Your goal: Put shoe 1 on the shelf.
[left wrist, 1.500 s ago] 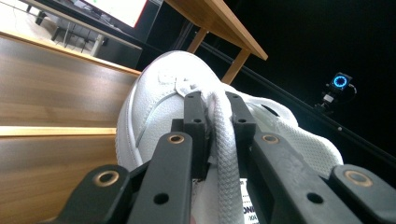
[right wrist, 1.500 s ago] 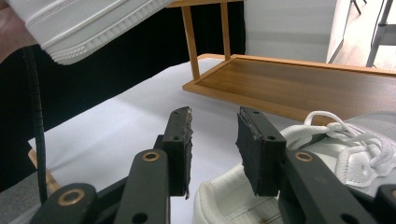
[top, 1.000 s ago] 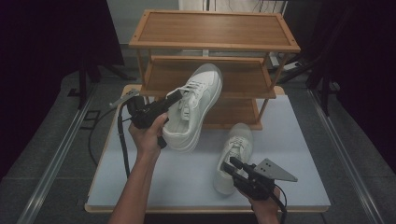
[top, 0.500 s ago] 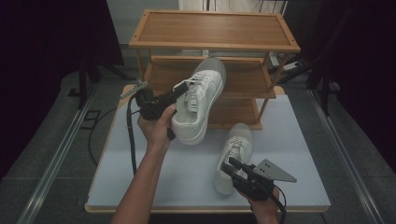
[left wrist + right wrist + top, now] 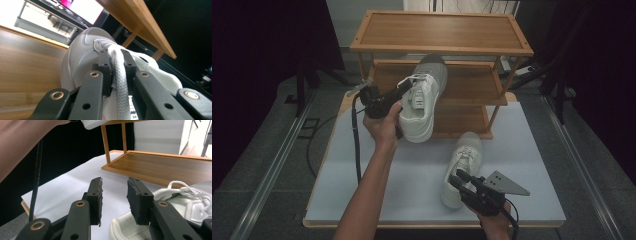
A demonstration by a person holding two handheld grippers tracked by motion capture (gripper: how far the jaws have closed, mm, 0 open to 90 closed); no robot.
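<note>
- The left tool (image 5: 404,89), a black two-jaw device held in the person's left hand (image 5: 384,125), is clamped on the laces and tongue of a white lace-up leather sneaker with a grey toe cap (image 5: 422,100).
- In the left gripper view the two black jaws stand close together, with a thick white woven lace (image 5: 120,75) pinched between them.
- This lifted sneaker hangs from the left tool in the air, clear of the bench. Its toe points away from the person, towards the middle shelf (image 5: 467,80) of a three-tier wooden shoe rack (image 5: 442,30) just beyond the tool.
- In the left gripper view the grey toe lies under the edge of the rack's top board, with the wooden shelf surface stretching off to the left of the jaws.
- The right tool (image 5: 461,179), also black and carrying a grey three-cornered plate, sits low at the near right of the white bench top (image 5: 362,165).
- Its jaws stand apart with nothing between them; in the right gripper view the bare white bench shows through the gap.
- A second white lace-up sneaker (image 5: 462,167) lies on the bench right at the right tool. Its padded heel collar sits just below the tool's right jaw, and its toe points towards the rack's bottom shelf (image 5: 160,167).
</note>
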